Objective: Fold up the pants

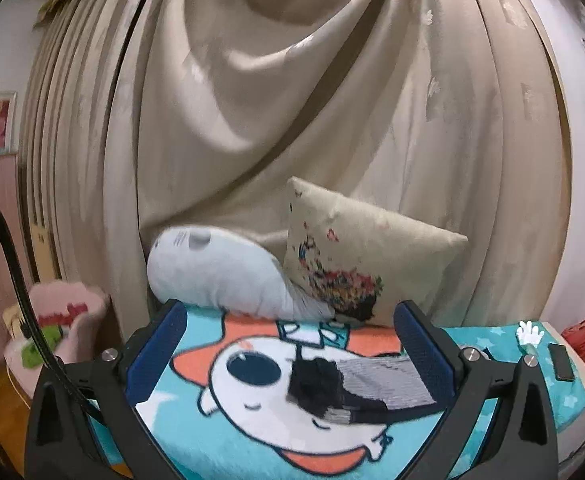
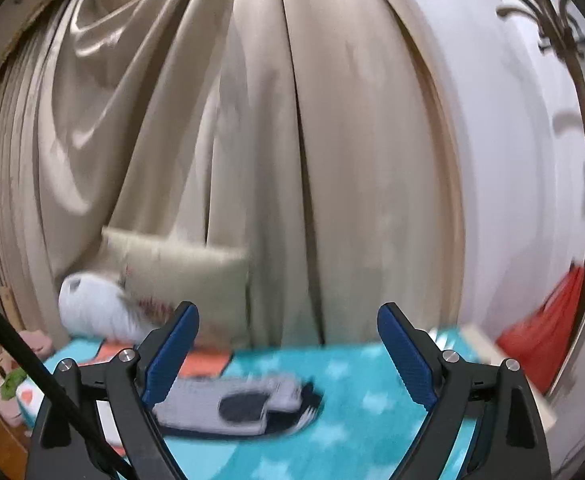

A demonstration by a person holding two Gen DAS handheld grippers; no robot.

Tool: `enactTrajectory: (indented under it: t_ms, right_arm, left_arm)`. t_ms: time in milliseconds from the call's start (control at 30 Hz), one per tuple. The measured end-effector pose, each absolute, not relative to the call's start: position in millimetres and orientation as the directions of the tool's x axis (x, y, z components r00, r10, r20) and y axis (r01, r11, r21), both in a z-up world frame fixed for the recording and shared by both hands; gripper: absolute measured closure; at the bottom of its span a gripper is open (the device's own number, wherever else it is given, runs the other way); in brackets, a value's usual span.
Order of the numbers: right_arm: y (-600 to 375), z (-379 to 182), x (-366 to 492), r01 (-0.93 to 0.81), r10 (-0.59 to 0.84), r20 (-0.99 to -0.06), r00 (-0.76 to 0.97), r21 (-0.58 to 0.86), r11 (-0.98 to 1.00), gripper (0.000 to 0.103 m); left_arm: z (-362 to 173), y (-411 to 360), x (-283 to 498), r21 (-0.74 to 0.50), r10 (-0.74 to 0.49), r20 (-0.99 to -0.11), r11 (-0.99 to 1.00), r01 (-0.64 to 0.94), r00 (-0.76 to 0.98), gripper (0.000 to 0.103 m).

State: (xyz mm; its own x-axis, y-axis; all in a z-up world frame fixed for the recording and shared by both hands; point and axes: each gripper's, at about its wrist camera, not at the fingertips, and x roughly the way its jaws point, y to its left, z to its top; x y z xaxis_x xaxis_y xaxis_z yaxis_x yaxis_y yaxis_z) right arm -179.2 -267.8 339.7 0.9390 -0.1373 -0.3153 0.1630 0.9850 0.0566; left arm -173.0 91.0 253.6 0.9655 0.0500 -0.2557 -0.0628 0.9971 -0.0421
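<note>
The pants (image 1: 356, 388) are grey with black parts and lie folded into a small flat bundle on a turquoise cartoon blanket (image 1: 228, 440). In the left wrist view they lie between and just beyond my fingers, toward the right one. My left gripper (image 1: 288, 346) is open and empty above the blanket. In the right wrist view the pants (image 2: 236, 408) lie low and left, by my left finger, and the picture is blurred. My right gripper (image 2: 288, 356) is open and empty above the blanket (image 2: 352, 420).
A white plush toy (image 1: 212, 272) and a beige flowered cushion (image 1: 356, 256) lean against beige curtains (image 1: 292, 100) at the back. A pink chair (image 1: 64, 332) stands at the left. A black remote (image 1: 562, 362) and a small white hand-shaped thing (image 1: 529, 334) lie at the blanket's right edge. A red cloth (image 2: 544, 332) hangs at the right.
</note>
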Motion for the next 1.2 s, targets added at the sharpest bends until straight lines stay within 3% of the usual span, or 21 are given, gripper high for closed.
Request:
enactTrajectory:
  t_ms: [100,167,267,333,500,600,633,667,700,767,967,1033,1100,1200]
  right_arm:
    - [-271.7,339.4,-148.8,0.132,-0.106,-0.355,0.929,0.052,0.99,0.01]
    - [-272.9,305.2,-111.6,0.111,-0.068,-0.455,0.888,0.069,0.991,0.01]
    - [-284.0,224.9,-55.2,0.104,0.04,-0.629,0.777,0.191,0.976,0.032]
    - [-295.5,169.9,-22.1,0.155,0.089,-0.717,0.691,0.267,0.951,0.035]
    - [-320.7,94.5,7.0,0.249,0.18,-0.79,0.586,0.388,0.888,0.037]
    - [-324.1,73.3,31.6,0.288,0.172,-0.823,0.541,0.373,0.882,0.038]
    - [-321.6,64.3,38.5,0.287,0.186,-0.835,0.518,0.375,0.882,0.044]
    - [-320.0,61.5,41.5,0.27,0.207,-0.832,0.514,0.386,0.882,0.074]
    - [-319.3,63.3,43.4,0.25,0.225,-0.826,0.517,0.397,0.883,0.082]
    - [-319.7,76.6,40.0,0.226,0.199,-0.799,0.568,0.384,0.895,0.086]
    - [-323.9,99.9,24.5,0.332,-0.08,-0.784,0.615,0.165,0.929,0.086]
    - [-332.9,102.9,16.8,0.346,-0.06,-0.764,0.642,0.219,0.912,0.084]
    - [-340.8,98.9,15.8,0.361,-0.038,-0.768,0.639,0.256,0.897,0.066]
    - [-349.4,84.0,23.5,0.365,0.025,-0.79,0.612,0.311,0.878,0.064]
  left_arm:
    - [246.6,80.9,-154.5,0.0,0.044,-0.275,0.999,-0.046,0.96,0.0]
    - [228.5,71.4,-134.7,0.014,0.02,-0.328,1.0,-0.016,0.944,0.0]
    - [195.9,62.0,-103.1,0.011,-0.028,-0.42,0.999,0.036,0.907,0.0]
    - [174.8,61.6,-82.8,-0.012,-0.044,-0.474,0.999,0.043,0.88,0.0]
    - [145.0,66.5,-42.8,-0.089,-0.077,-0.547,0.995,0.033,0.833,0.0]
    - [129.8,66.0,-22.9,-0.121,-0.081,-0.572,0.993,0.014,0.816,0.0]
    - [122.6,65.1,-17.4,-0.132,-0.085,-0.588,0.991,0.008,0.804,0.0]
    - [118.6,64.0,-15.1,-0.135,-0.088,-0.597,0.991,0.008,0.797,0.0]
    - [114.3,62.3,-12.9,-0.131,-0.09,-0.607,0.991,0.012,0.79,0.0]
    - [106.2,58.8,-7.4,-0.106,-0.075,-0.621,0.994,0.01,0.78,0.0]
    - [89.2,57.6,8.1,-0.1,-0.047,-0.659,0.995,-0.026,0.751,0.0]
    - [85.3,55.1,11.3,-0.099,-0.047,-0.666,0.995,-0.026,0.744,0.0]
    - [80.4,51.7,15.0,-0.099,-0.048,-0.679,0.995,-0.027,0.733,0.0]
    - [75.1,46.9,16.2,-0.107,-0.059,-0.693,0.994,-0.022,0.718,0.0]
